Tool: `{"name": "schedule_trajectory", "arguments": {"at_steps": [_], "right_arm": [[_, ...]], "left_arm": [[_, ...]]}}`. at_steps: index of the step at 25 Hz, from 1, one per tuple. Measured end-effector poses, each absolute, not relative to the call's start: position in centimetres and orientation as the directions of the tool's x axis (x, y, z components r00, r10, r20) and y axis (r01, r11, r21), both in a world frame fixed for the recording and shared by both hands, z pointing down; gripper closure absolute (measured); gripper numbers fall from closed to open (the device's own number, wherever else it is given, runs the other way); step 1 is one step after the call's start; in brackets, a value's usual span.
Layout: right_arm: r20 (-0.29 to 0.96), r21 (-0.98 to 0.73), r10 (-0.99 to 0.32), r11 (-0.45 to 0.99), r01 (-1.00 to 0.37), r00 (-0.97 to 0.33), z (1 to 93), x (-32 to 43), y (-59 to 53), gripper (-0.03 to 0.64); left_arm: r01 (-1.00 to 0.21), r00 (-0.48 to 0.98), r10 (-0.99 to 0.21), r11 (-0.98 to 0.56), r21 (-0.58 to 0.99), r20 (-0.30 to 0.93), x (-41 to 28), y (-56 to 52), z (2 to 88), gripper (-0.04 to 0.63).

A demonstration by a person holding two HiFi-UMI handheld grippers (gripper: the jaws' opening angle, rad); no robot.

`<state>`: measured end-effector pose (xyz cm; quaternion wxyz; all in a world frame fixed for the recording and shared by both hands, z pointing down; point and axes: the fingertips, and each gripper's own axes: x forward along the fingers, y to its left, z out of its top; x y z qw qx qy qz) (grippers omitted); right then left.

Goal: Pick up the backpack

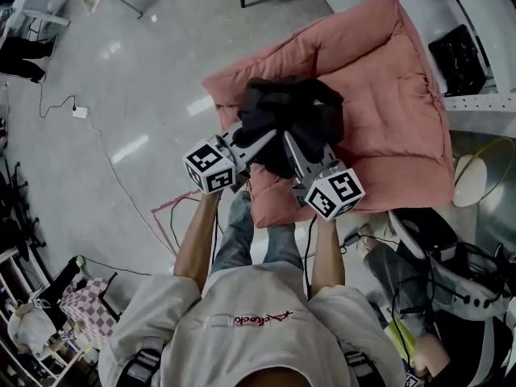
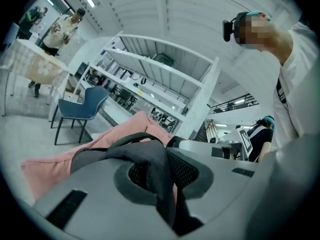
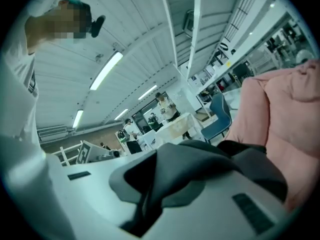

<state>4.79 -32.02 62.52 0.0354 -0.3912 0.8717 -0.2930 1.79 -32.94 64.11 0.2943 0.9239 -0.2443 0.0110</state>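
Note:
A black backpack (image 1: 292, 119) hangs in front of me over the near edge of a pink cushion bed (image 1: 395, 103). My left gripper (image 1: 260, 142) is shut on dark grey backpack fabric (image 2: 155, 174), which is pinched between its jaws in the left gripper view. My right gripper (image 1: 290, 143) is shut on another fold of the same backpack (image 3: 200, 169), with the cloth bunched over its jaws. Both grippers meet at the bag's near side, a hand's width apart. The bag's underside is hidden.
The pink cushion bed lies on a pale floor. A white shelf unit (image 1: 476, 22) stands at the right with a black bag (image 1: 459, 55) on it. Cables (image 1: 173, 216) and a white adapter (image 1: 80, 112) lie on the floor at the left. A blue chair (image 2: 80, 106) stands beyond the bed.

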Motion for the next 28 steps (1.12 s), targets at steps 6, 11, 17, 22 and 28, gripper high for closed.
{"name": "schedule_trajectory", "arguments": {"at_steps": [6, 11, 17, 22, 28], "right_arm": [[0.118, -0.476, -0.699, 0.583, -0.658, -0.705, 56.0, 4.4, -31.5, 0.568], [0.064, -0.429, -0.708, 0.616, -0.660, -0.703, 49.9, 4.6, -31.3, 0.568], [0.035, -0.386, -0.717, 0.632, -0.671, -0.696, 43.6, 4.8, -28.3, 0.568], [-0.006, -0.316, -0.709, 0.670, -0.671, -0.705, 39.8, 4.7, -28.1, 0.568], [0.006, -0.312, -0.704, 0.674, -0.670, -0.710, 40.4, 5.5, -26.3, 0.568]], "left_arm": [[-0.484, 0.858, -0.503, -0.719, 0.499, 0.106, 1.0, -32.4, 57.7, 0.535], [-0.500, 0.843, -0.535, -0.746, 0.440, 0.050, 1.0, -32.1, 51.5, 0.535], [-0.509, 0.836, -0.548, -0.769, 0.387, 0.011, 0.8, -29.0, 44.7, 0.535], [-0.522, 0.821, -0.569, -0.782, 0.341, -0.049, 0.6, -28.8, 41.0, 0.535], [-0.536, 0.802, -0.593, -0.765, 0.357, -0.066, 1.3, -27.0, 41.4, 0.535]]}}
